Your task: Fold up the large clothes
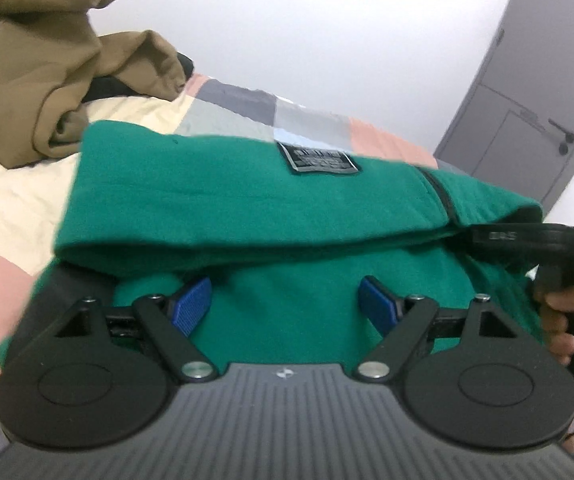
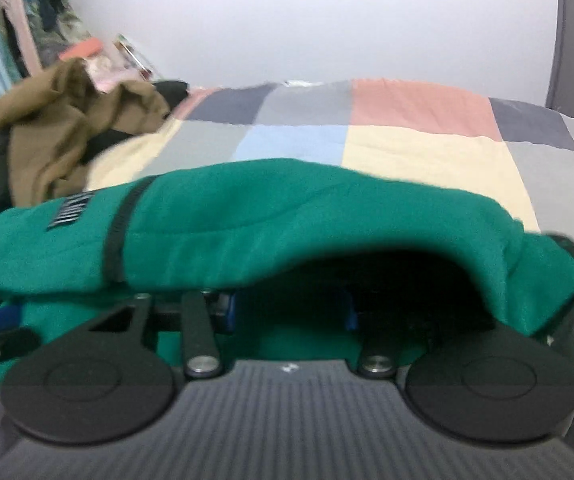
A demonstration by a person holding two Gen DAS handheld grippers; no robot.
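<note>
Blue ribbed pads [image 1: 193, 306] of the left gripper [image 1: 287, 304] stand wide apart over the green fleece garment [image 1: 247, 208], pressing on nothing. From the right wrist view, a folded flap of this garment [image 2: 287, 216] hangs over the right gripper [image 2: 289, 312]; its fingers are partly closed and dark, so a grip cannot be told. A black zipper [image 1: 439, 192] and a dark sewn label [image 1: 317, 160] lie on the fold. Beneath is the patchwork bed cover [image 2: 419, 144], with a crumpled brown garment [image 1: 59, 80] near its far left corner.
</note>
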